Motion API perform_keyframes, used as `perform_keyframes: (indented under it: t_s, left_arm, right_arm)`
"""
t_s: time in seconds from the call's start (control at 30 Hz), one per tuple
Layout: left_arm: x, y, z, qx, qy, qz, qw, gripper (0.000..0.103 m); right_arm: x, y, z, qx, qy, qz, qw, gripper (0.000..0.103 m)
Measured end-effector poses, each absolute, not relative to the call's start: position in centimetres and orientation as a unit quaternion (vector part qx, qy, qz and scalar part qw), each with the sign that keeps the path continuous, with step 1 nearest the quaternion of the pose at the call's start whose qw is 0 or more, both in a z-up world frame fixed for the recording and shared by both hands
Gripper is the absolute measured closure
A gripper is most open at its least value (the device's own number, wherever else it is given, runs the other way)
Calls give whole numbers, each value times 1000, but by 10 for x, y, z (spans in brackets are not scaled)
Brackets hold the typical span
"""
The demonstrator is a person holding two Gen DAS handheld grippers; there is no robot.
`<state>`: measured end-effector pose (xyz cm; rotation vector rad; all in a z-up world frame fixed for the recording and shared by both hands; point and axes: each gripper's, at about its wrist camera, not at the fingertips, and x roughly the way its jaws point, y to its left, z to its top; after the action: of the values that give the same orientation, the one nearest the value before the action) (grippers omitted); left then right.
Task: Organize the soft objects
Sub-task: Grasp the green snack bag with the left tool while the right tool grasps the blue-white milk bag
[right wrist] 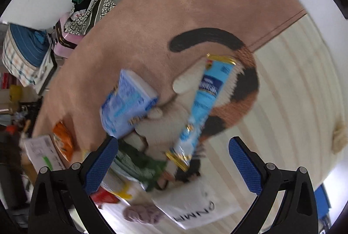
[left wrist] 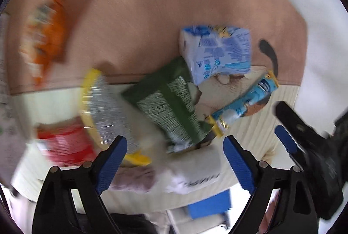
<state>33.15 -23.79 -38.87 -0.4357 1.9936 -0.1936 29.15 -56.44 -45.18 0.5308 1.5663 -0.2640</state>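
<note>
Soft packets lie on a cat-patterned blanket. In the left wrist view I see a green packet, a pale blue tissue pack, a long blue wafer packet, a silver-and-yellow packet, a red packet and an orange packet. A white cloth and a mauve cloth lie nearest. My left gripper is open and empty above them. My right gripper is open and empty over the wafer packet and tissue pack; it also shows in the left view.
The blanket has a pink half and a cream striped half. A cardboard box sits at its left edge. Bags, a pink box and clutter stand along the far wall. Both views are motion-blurred.
</note>
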Motion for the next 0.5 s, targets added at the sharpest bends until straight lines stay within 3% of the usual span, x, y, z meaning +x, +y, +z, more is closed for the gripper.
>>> perform_keyframes:
  t_s: [0.1,0.13,0.17,0.27,0.47,0.5]
  left_arm:
    - [330,-250,-424,-199,849,-63,486,13]
    - [330,-252,-432,-195,852,-56,483,20]
    - [328,-254,-439,-179,854,-47,486,39]
    - [325,-253,-432,-142,848,-51,508,60]
    - [322,-228,-416,-69,829,-26,555,62]
    - [322,-223,-418,-69,830,-23,553,62]
  right_arm:
    - [300,-565,-458,244,707,-104,656,0]
    - [303,-563,-459,246,711,-97,652,0]
    - [308,-561,-461,246,715,-93,648,0]
    - [324,-550,-471,247,724,-84,639,0]
    - [358,-520,-515,293,745,-87,592,0]
    - [363,-514,-525,293,752,-96,582,5]
